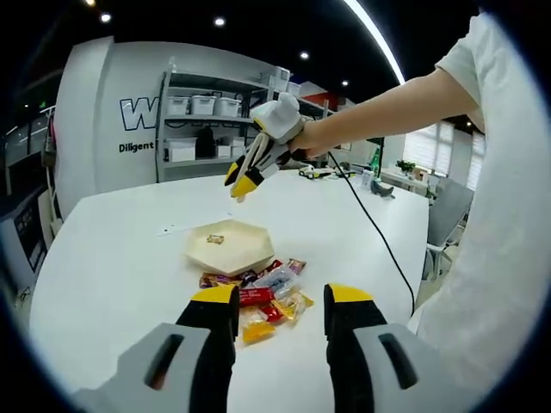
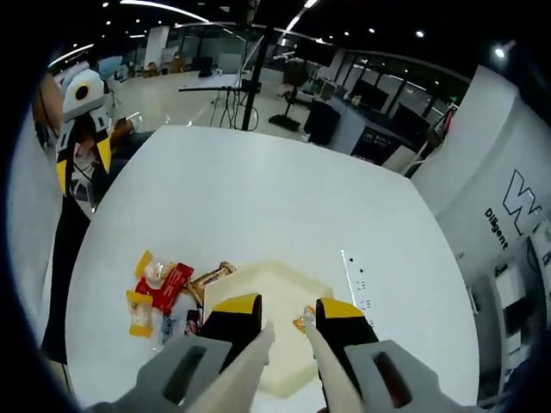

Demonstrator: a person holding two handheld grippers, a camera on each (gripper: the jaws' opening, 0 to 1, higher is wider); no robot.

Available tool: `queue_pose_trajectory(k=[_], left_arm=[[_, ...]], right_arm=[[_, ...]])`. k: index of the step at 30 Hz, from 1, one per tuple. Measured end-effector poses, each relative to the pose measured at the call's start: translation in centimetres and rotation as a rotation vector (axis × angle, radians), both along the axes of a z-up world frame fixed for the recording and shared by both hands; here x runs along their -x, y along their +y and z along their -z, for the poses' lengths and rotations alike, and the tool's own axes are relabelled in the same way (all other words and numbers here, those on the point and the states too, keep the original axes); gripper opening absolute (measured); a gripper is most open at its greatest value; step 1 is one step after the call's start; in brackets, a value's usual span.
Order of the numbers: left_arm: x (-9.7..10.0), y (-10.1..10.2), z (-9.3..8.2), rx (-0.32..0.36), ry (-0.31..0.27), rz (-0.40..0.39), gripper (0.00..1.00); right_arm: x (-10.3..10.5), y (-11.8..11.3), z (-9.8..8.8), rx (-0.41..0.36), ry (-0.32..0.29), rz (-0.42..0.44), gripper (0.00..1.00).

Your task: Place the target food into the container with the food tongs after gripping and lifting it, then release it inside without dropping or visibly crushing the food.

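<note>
A cream hexagonal container (image 1: 231, 247) (image 2: 280, 353) sits on the white table (image 1: 112, 258) and holds one small wrapped snack (image 1: 215, 239) (image 2: 303, 320). Beside it lies a pile of wrapped snacks (image 1: 263, 297) (image 2: 165, 288) in red, yellow and orange. My left gripper (image 1: 282, 301) stands open and empty just short of the pile. My right gripper (image 2: 288, 311) (image 1: 238, 181) hovers above the container, its jaws closed on pale food tongs (image 2: 258, 348). The tong arms are apart with nothing between them.
A person's bare arm (image 1: 379, 107) and white shirt (image 1: 499, 258) fill the right side. A black cable (image 1: 379, 232) trails across the table. Shelves with white bins (image 1: 202, 105) stand behind it. The left gripper (image 2: 82, 129) shows at the table's far edge.
</note>
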State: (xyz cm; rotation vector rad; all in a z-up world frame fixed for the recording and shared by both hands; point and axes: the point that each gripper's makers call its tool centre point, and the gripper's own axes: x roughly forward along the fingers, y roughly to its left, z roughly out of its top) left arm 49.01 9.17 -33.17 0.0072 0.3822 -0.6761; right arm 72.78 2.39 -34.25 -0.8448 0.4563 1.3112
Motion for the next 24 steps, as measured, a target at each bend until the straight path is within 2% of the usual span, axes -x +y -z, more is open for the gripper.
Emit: queue_pose_trajectory(k=[11,24], left_arm=[[-0.2,-0.2,0.4,0.002,0.007,0.01,0.37],[-0.4,-1.3,0.6,0.0,0.018,0.038,0.38]], right_arm=[[1.0,-1.1,1.2,-0.003,0.021,-0.002,0.19],[2.8,-3.0,2.7,0.003,0.041,-0.009,0.19]])
